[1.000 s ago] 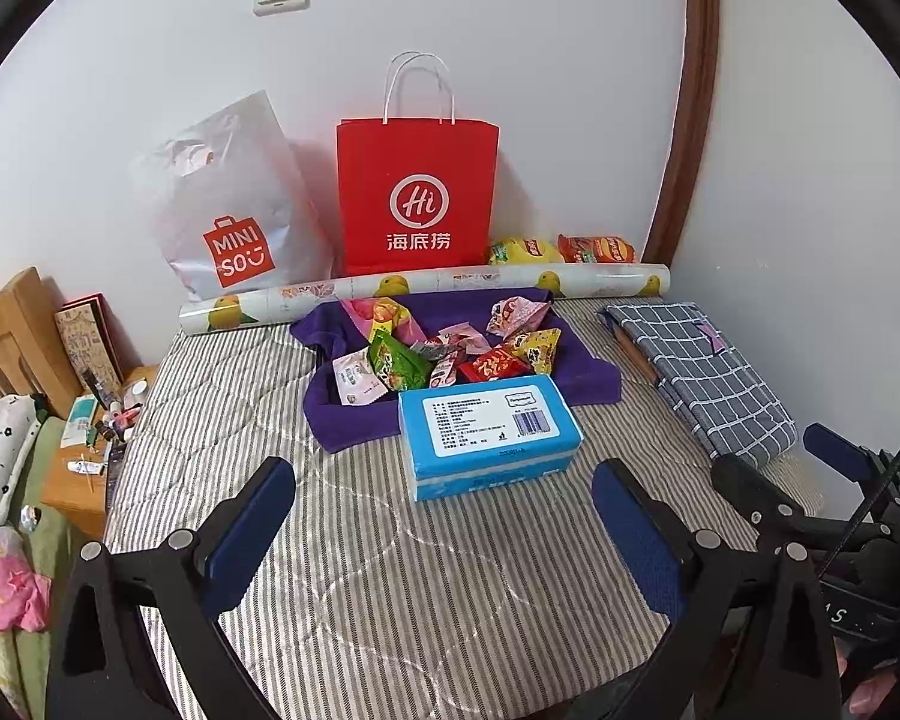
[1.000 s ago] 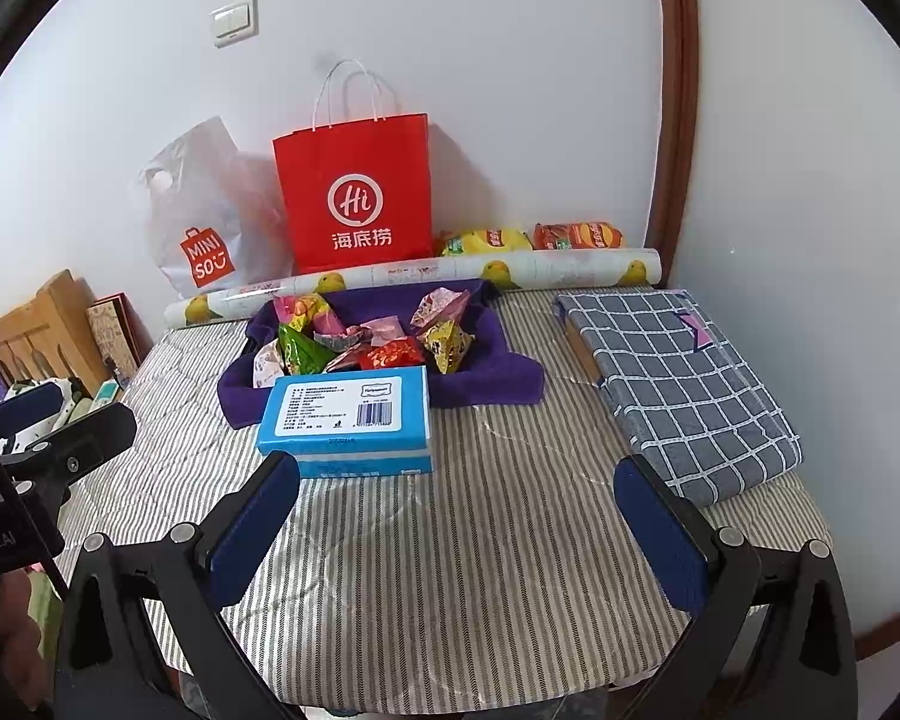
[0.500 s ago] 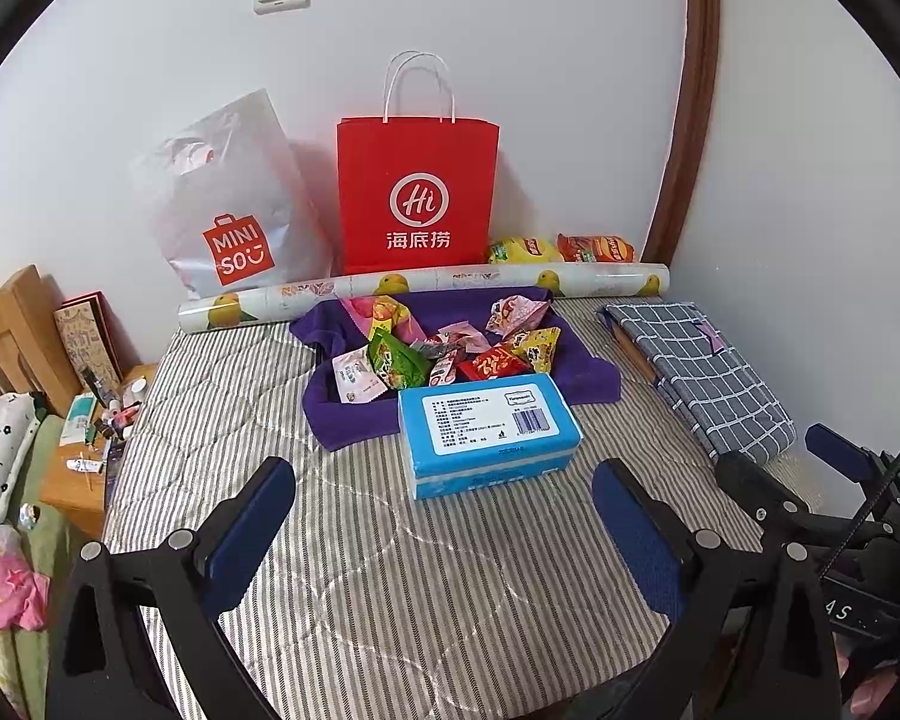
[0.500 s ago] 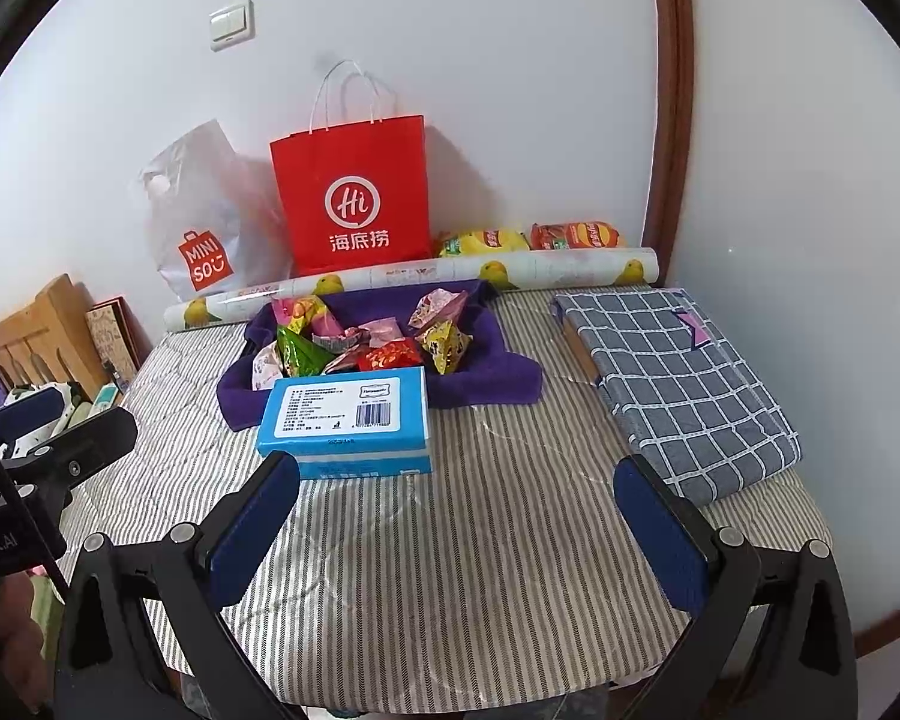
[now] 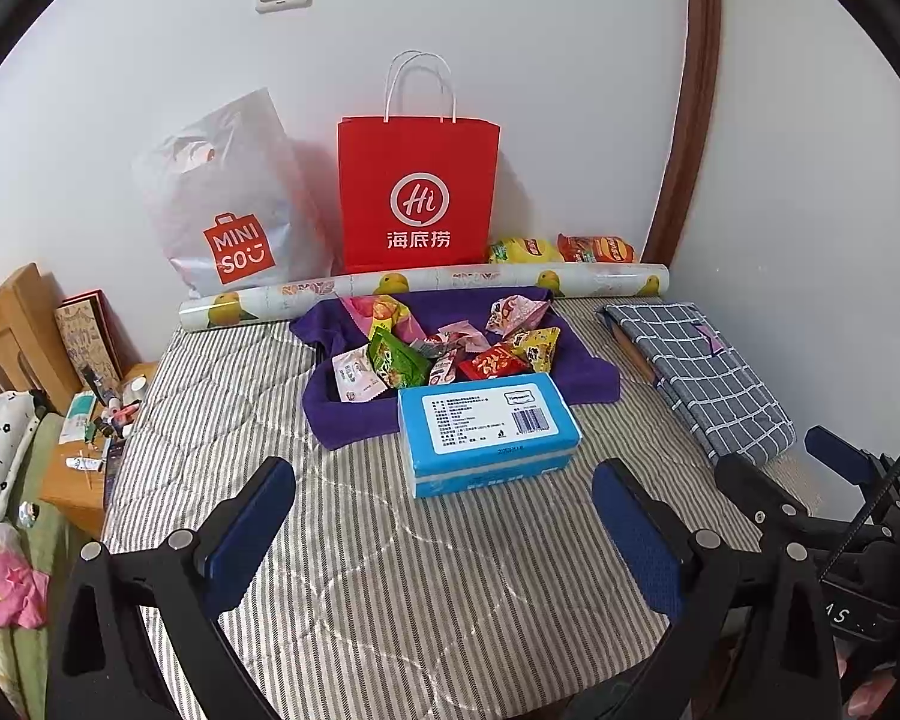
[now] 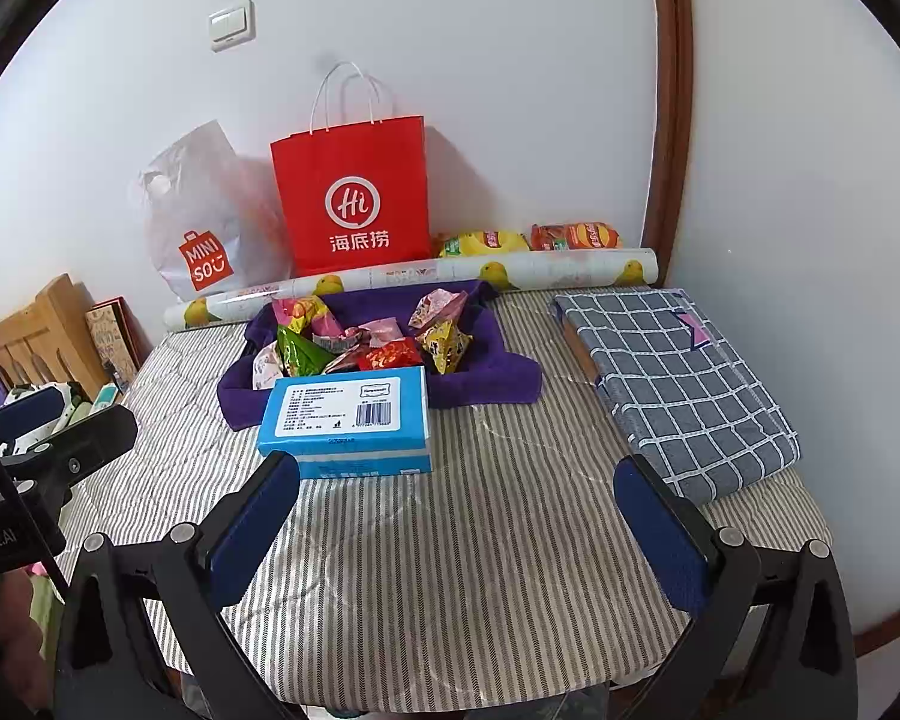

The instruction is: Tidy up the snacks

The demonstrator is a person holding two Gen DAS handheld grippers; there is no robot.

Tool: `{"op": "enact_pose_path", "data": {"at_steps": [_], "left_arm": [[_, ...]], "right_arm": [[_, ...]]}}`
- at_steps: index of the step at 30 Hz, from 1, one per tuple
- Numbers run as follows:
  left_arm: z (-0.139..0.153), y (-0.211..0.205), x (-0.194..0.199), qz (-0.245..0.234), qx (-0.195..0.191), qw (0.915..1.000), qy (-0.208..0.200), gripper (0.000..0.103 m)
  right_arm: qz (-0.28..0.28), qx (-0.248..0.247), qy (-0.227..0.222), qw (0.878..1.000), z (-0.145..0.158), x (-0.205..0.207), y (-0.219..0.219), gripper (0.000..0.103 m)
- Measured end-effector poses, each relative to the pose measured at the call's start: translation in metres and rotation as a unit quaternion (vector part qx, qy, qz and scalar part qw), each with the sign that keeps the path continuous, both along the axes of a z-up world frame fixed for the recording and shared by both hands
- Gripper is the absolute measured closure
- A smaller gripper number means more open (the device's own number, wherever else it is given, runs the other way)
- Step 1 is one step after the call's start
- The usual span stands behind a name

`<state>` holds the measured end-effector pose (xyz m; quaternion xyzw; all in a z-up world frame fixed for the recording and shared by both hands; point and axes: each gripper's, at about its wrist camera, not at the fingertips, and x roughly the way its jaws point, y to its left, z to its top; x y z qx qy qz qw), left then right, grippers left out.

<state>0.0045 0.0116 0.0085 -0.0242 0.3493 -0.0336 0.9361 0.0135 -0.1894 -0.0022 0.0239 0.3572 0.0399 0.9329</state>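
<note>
Two blue-padded fingers of the left gripper (image 5: 444, 507) stand wide apart and empty over the near edge of the striped mattress (image 5: 390, 588). Through the left wrist view, roughly nine snack packets (image 5: 444, 342) lie heaped on one purple cloth (image 5: 588, 372) toward the mattress's far edge. One blue tissue pack (image 5: 486, 432) sits just in front of them, its long axis running left to right. One red paper bag (image 5: 417, 198) stands against the wall.

From the right wrist view, the right gripper (image 6: 456, 510) likewise has its jaws spread, holding nothing. One grey checked bundle (image 6: 678, 384) lies along the right edge. Two chip bags (image 6: 528, 238) rest behind one printed roll (image 6: 426, 279).
</note>
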Motion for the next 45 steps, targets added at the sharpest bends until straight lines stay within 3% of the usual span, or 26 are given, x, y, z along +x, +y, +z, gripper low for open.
{"op": "enact_pose_path", "data": {"at_steps": [45], "left_arm": [[0.0004, 0.0010, -0.0015, 0.000, -0.003, 1.0000, -0.001, 0.003]], "right_arm": [[-0.002, 0.000, -0.006, 1.000, 0.0077, -0.0062, 0.0020, 0.000]]}}
